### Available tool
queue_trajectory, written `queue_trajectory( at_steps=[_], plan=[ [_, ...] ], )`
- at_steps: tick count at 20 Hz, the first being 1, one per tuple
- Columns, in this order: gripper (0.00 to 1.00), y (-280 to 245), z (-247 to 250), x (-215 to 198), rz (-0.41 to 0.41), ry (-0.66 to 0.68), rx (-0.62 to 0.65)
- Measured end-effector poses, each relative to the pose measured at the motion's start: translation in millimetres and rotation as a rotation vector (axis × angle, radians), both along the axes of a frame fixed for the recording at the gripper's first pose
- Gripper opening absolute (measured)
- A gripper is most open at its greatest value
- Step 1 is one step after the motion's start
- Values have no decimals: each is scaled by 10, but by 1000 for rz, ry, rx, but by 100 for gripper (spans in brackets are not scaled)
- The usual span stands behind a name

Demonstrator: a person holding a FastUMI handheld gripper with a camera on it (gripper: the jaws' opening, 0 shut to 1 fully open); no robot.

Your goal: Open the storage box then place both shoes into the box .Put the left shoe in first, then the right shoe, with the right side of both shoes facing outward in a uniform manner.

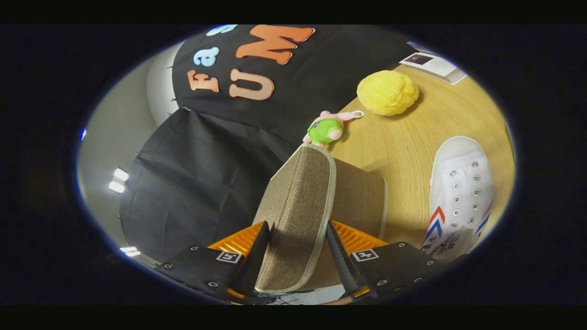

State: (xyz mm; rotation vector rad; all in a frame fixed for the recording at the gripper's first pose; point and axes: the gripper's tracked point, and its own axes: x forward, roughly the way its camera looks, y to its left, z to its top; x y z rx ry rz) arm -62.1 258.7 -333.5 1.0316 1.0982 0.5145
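gripper (297, 250) fingers pinching the raised woven-fabric lid (298, 206) of a box; a white canvas shoe (458, 192) lies beside it on the wooden table (403, 142).

A storage box lid (298, 215) of tan-brown woven fabric, edged in pale grey piping, sits between the gripper (298, 250) fingers. The box (362, 197) is the same tan weave. The table (440, 119) is light wood with fine grain lines. A white shoe (458, 192) has silver eyelets and red-and-blue chevron stripes — dark lettering below. A fluffy yellow ball (387, 92). A small plush toy (326, 128) — bright green body, pink limbs.
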Motion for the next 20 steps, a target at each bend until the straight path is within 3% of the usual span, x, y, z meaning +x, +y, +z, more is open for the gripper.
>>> queue_trajectory(
  at_steps=[8, 13, 15, 16, 20],
  plan=[
    [72, -209, 92, 84, 42, -147, -345],
    [72, -246, 123, 114, 43, -192, -419],
    [62, -331, 172, 212, 18, -223, -457],
    [48, -292, 130, 185, 26, -223, -457],
    [32, -320, 180, 205, 1, -196, -423]
  ],
)
